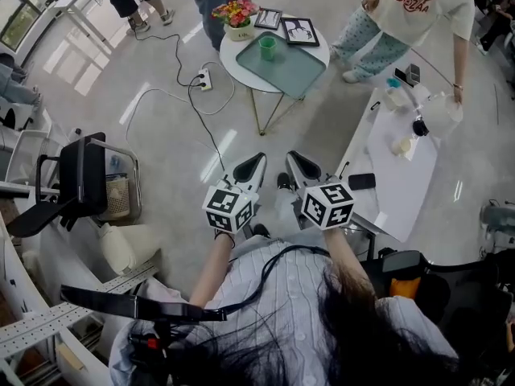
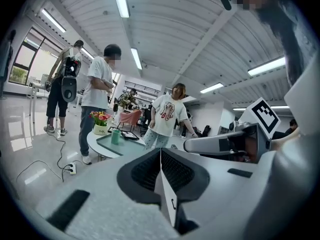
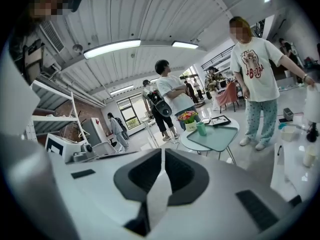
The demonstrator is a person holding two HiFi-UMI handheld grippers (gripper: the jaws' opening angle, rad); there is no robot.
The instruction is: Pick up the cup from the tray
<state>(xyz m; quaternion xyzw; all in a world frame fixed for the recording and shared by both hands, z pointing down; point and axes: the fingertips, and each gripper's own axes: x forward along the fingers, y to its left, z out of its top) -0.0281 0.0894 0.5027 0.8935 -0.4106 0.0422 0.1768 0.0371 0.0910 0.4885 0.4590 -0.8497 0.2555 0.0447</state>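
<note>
Far across the floor [image 1: 161, 127], cup [image 1: 267, 47] upright on tray [image 1: 294, 71]; left tool [image 1: 256, 161] and right tool [image 1: 296, 159] closed, empty, held near pending approach.

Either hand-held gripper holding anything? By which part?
Nothing held. The left hand-held gripper and right hand-held gripper both have jaws together, empty; the cup stands on the tray, far from both.

The right tongs [image 3: 162, 151] have their jaws closed together with nothing between them, and well ahead of them a green cup [image 3: 201, 128] stands upright on a green tray [image 3: 222, 139] on a round white counter [image 3: 191, 144], beside a pot of flowers [image 3: 188, 118] and near a standing person [image 3: 255, 74].
</note>
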